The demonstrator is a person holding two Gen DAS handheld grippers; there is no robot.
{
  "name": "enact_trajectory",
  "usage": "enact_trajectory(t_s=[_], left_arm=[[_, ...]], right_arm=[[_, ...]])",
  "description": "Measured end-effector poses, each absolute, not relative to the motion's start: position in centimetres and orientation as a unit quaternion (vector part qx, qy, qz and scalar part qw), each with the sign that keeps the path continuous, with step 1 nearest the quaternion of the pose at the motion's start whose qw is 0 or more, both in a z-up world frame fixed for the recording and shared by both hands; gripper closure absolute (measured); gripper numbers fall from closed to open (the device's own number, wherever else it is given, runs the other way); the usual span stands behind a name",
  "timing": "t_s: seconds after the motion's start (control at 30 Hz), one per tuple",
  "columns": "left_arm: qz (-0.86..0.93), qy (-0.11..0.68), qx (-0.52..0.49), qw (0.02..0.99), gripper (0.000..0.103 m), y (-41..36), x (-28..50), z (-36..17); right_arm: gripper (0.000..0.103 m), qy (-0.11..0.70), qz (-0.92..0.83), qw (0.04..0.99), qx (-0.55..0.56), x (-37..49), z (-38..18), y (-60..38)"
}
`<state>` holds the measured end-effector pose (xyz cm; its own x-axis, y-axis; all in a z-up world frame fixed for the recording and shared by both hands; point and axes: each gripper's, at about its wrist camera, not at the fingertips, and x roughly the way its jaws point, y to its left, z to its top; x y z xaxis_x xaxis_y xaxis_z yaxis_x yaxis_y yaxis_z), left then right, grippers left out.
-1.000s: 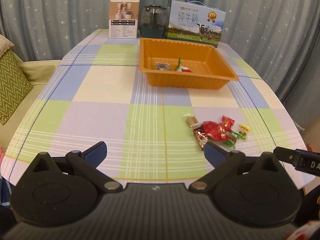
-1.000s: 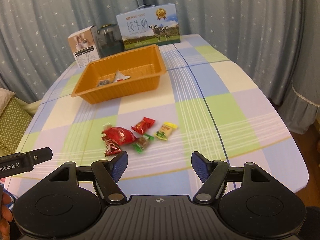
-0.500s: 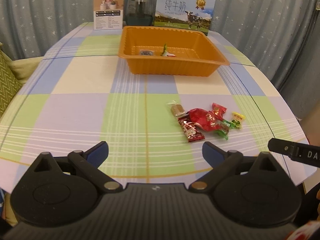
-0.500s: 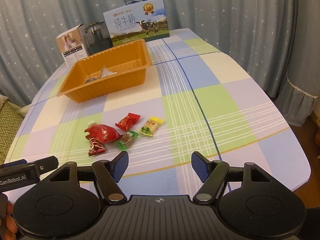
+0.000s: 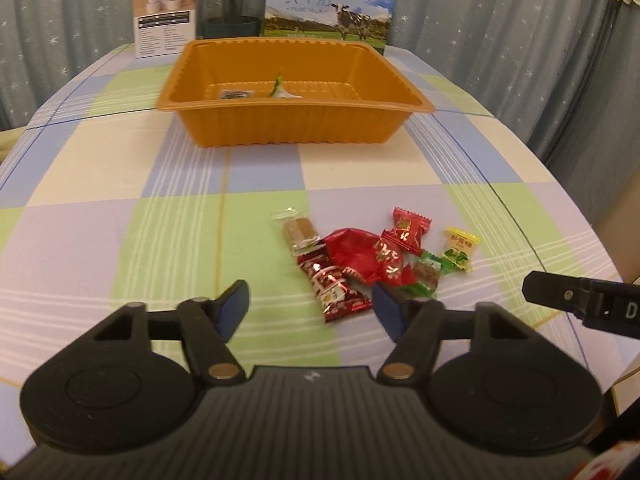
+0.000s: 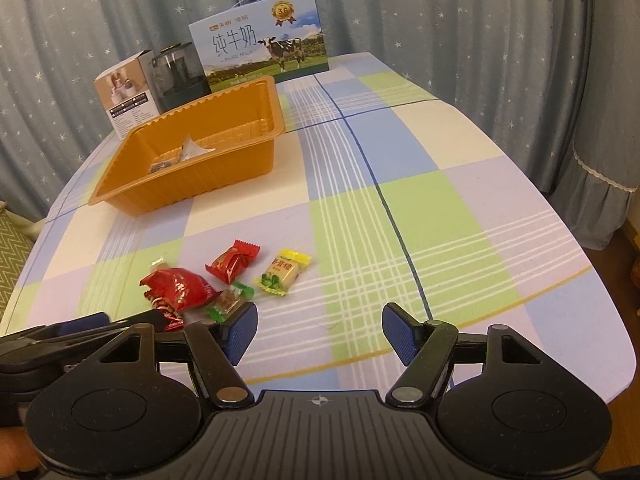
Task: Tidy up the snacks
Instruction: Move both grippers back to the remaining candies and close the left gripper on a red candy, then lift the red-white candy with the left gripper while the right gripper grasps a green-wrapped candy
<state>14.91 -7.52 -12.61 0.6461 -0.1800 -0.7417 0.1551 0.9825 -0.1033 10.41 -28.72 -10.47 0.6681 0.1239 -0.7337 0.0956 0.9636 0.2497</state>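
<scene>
snacks (image 5: pixel 360 264) lie just ahead of left tool (image 5: pixel 310 306), jaws closing, holding nothing.

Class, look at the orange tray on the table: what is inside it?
Inside the orange tray lie two items on its floor: a small dark wrapped snack and a white wrapper with a green end. The near wall hides part of the floor.

Six wrapped snacks (image 5: pixel 362 258) on the table, two in one orange tray (image 5: pixel 200 96) (two boxes behind).
</scene>
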Motion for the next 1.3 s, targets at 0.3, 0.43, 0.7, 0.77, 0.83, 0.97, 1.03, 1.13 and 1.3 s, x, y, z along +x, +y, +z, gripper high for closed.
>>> enact_trajectory(t_s=[0.3, 0.43, 0.7, 0.77, 0.83, 0.97, 1.03, 1.13, 1.3], left_arm=[[-0.102, 0.406, -0.005, 0.908, 0.059, -8.2, 16.3, -14.1], [-0.107, 0.405, 0.003, 0.908, 0.075, -8.4, 16.4, -14.1], [-0.108, 0.405, 0.023, 0.908, 0.081, -7.9, 15.3, -13.7], [-0.105, 0.402, 0.023, 0.909, 0.081, -7.5, 15.0, -13.5], [-0.102, 0.402, 0.021, 0.910, 0.081, -6.8, 14.8, -13.2], [-0.092, 0.402, 0.017, 0.911, 0.085, -5.6, 14.6, -12.7], [-0.089, 0.402, 0.014, 0.911, 0.085, -5.1, 14.4, -12.5], [-0.085, 0.402, 0.010, 0.912, 0.085, -4.5, 14.2, -12.4], [-0.083, 0.403, 0.014, 0.911, 0.086, -4.0, 14.0, -12.7]], right_arm=[[0.033, 0.415, 0.007, 0.899, 0.138, 11.3, -11.4, -28.6], [0.033, 0.417, 0.008, 0.899, 0.135, 11.6, -11.6, -28.4], [0.033, 0.418, 0.020, 0.899, 0.132, 12.6, -12.0, -27.8], [0.033, 0.415, 0.026, 0.900, 0.132, 13.0, -12.1, -27.6], [0.033, 0.416, 0.031, 0.899, 0.132, 13.4, -12.3, -27.4], [0.046, 0.420, 0.040, 0.897, 0.134, 14.1, -12.7, -26.9], [0.050, 0.423, 0.045, 0.895, 0.136, 14.3, -12.9, -26.7], [0.054, 0.421, 0.064, 0.892, 0.154, 14.2, -12.9, -26.4], [0.056, 0.425, 0.080, 0.888, 0.153, 14.6, -13.2, -25.2]])
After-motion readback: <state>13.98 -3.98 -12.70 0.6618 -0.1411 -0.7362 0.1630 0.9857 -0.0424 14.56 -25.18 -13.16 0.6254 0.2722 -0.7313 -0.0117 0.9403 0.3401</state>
